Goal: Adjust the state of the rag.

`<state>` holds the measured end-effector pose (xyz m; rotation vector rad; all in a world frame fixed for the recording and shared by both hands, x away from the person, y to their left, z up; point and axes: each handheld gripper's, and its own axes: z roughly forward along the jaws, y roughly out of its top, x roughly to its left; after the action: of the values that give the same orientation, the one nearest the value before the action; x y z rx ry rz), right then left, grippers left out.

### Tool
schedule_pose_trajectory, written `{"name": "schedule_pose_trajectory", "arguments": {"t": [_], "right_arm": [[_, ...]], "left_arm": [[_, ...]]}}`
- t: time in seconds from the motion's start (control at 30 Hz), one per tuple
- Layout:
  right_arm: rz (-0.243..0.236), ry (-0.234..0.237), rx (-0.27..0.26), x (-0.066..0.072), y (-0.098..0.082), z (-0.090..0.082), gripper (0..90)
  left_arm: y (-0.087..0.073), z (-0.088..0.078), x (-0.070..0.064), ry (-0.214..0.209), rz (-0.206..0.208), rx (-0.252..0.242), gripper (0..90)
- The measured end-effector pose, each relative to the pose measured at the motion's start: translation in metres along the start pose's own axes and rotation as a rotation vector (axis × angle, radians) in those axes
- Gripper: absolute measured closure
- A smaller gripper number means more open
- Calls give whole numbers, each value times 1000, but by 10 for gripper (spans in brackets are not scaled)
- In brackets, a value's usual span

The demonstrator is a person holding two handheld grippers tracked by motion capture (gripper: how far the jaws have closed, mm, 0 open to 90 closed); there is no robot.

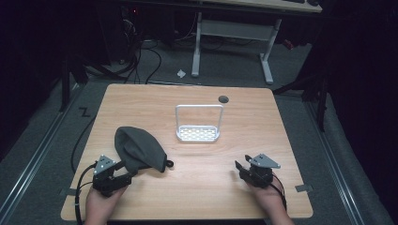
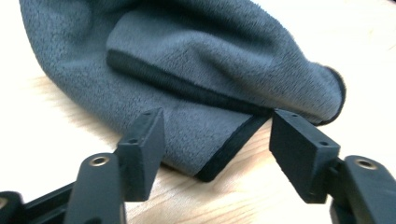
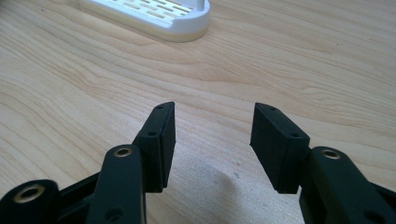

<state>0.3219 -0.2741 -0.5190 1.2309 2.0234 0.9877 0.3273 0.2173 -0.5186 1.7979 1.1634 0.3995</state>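
- A grey fleece cloth (image 1: 138,149) lies bunched on the near-left part of the wooden table (image 1: 244,187), folded over itself, with a dark stitched hem running along its edges.
- The left gripper (image 1: 126,169) rests low at the table's near-left corner, held in the person's left hand (image 1: 99,202), its jaws pointing up and to the right at the cloth's near end.
- In the left gripper view its jaws stand wide apart; a hemmed corner of the cloth (image 2: 219,158) lies on the wood in the gap between them, and neither pad presses on it, so the cloth is not gripped.
- The right gripper (image 1: 240,167) sits at the near-right of the table in the person's right hand (image 1: 268,197), well apart from the cloth.
- The right gripper view shows its jaws spread with bare wood grain between them; it holds nothing.
- A small white rack (image 1: 198,134) with a slotted base and a tall wire hoop stands near the middle of the table, beyond both grippers; its rounded edge (image 3: 187,25) shows at the top of the right gripper view.
- A dark round grommet (image 1: 223,99) sits in the tabletop behind the rack.
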Motion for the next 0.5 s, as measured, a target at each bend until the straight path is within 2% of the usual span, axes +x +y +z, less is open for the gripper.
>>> {"name": "schedule_pose_trajectory", "arguments": {"t": [0.1,0.2,0.27,0.3,0.37,0.47,0.5], "right_arm": [[-6,-1,3,0,0,1,505],[-9,0,10,1,0,3,505],[-11,2,12,1,0,4,504],[-11,3,12,2,0,4,505],[-13,5,12,2,0,4,504],[-8,7,13,2,0,4,504],[-10,8,11,1,0,3,504]], "left_arm": [[9,-3,-2,-12,-4,-43,299],[26,-2,-4,-42,-14,-84,253],[34,1,-6,-26,9,-102,249],[39,4,-6,-20,7,-109,246],[46,12,-3,-13,-22,-104,239],[51,25,3,-13,-57,-63,248],[51,32,5,-25,-79,-35,235]]}}
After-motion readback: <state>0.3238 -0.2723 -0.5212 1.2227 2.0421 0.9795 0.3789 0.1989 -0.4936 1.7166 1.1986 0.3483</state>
